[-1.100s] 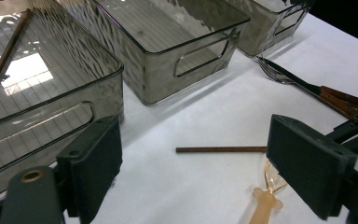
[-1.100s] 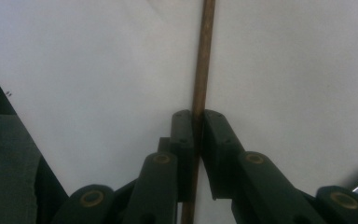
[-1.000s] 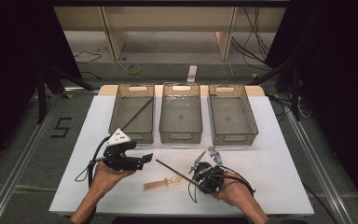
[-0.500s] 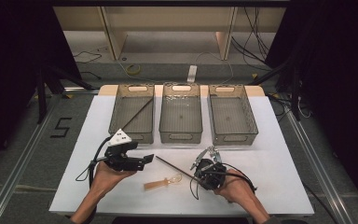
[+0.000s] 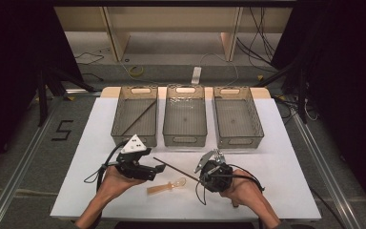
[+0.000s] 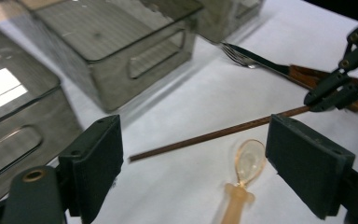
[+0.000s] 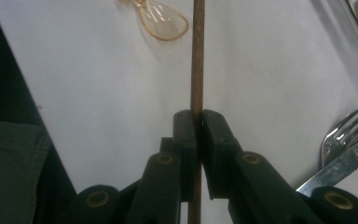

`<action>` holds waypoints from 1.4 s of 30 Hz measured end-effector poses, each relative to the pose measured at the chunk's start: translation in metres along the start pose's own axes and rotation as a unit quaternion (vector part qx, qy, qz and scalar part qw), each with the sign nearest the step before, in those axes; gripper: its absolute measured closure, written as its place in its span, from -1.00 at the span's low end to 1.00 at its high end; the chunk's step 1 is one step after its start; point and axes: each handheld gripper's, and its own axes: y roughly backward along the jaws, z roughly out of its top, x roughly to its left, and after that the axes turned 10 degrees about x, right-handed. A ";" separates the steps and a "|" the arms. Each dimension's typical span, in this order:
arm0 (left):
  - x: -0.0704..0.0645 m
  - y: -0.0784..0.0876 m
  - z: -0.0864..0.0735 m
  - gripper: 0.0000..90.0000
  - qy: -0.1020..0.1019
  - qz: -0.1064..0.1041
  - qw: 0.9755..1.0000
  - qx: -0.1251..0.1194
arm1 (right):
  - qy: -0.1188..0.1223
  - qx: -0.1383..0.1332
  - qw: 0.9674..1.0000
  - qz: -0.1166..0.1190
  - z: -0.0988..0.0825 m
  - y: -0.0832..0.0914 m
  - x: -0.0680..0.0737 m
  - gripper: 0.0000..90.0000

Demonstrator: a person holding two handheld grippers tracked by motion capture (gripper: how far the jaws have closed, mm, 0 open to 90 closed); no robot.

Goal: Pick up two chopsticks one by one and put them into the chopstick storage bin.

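Right gripper (image 7: pixel 196 122) is clamped on a thin, stiff, light chopstick (image 7: pixel 197 56) near one end; its tip points toward ten o'clock above the bench (image 5: pixel 286 157). Left gripper (image 6: pixel 193 158) waits, jaws apart.

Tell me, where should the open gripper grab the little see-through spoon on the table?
Probably the chunky handle, from straight above: the spoon lies flat, its bowl thin and rounded. The left gripper, jaws open, is nearest; its pads should straddle the handle's width.
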 end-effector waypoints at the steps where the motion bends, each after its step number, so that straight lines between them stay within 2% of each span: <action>1: -0.004 -0.003 0.001 -0.59 -0.014 -0.004 1.000 0.016 | 0.005 -0.001 1.000 0.001 0.001 0.001 0.002 0.89; 2: -0.006 -0.005 0.002 -0.59 -0.025 -0.003 0.999 0.027 | 0.008 -0.001 1.000 0.000 0.002 0.004 0.004 0.89; 3: -0.010 -0.008 0.002 -0.59 -0.043 0.002 0.998 0.041 | 0.016 -0.001 1.000 0.002 0.002 0.005 0.005 0.89; 5: -0.016 -0.011 0.004 -0.59 -0.062 0.000 0.996 0.058 | 0.025 -0.002 1.000 0.002 0.003 0.007 0.007 0.89; 7: -0.022 -0.014 0.005 -0.57 -0.079 0.003 0.994 0.076 | 0.034 -0.004 0.999 0.002 0.004 0.009 0.009 0.89; 9: -0.027 -0.015 0.007 -0.56 -0.100 0.002 0.991 0.094 | 0.037 -0.005 0.999 0.004 0.004 0.011 0.011 0.89; 15: -0.033 -0.022 0.005 -0.52 -0.130 -0.005 0.983 0.127 | 0.050 -0.008 0.999 0.005 0.005 0.015 0.016 0.89; 18: -0.034 -0.022 0.004 -0.50 -0.138 -0.005 0.981 0.137 | 0.055 -0.008 0.998 0.006 0.006 0.017 0.019 0.89; 20: -0.034 -0.023 0.003 -0.45 -0.141 -0.007 0.980 0.143 | 0.067 -0.007 0.998 0.005 0.006 0.018 0.022 0.89; 24: -0.035 -0.023 0.002 -0.27 -0.152 -0.015 0.975 0.160 | 0.084 -0.002 0.996 0.007 0.008 0.020 0.027 0.89; 30: -0.039 -0.026 0.001 -0.06 -0.164 -0.019 0.970 0.181 | 0.089 -0.007 0.996 0.010 0.008 0.020 0.030 0.89; 33: -0.040 -0.028 0.000 0.01 -0.167 -0.016 0.968 0.185 | 0.094 -0.008 0.995 0.015 0.008 0.021 0.031 0.89; 35: -0.039 -0.028 0.000 0.07 -0.169 -0.019 0.966 0.192 | 0.097 -0.006 0.995 0.015 0.008 0.021 0.031 0.89; 40: -0.039 -0.028 -0.001 0.23 -0.176 -0.026 0.964 0.197 | 0.107 -0.006 0.994 0.020 0.008 0.019 0.032 0.89; 42: -0.040 -0.028 -0.001 0.29 -0.176 -0.030 0.964 0.196 | 0.110 -0.008 0.994 0.022 0.008 0.018 0.032 0.89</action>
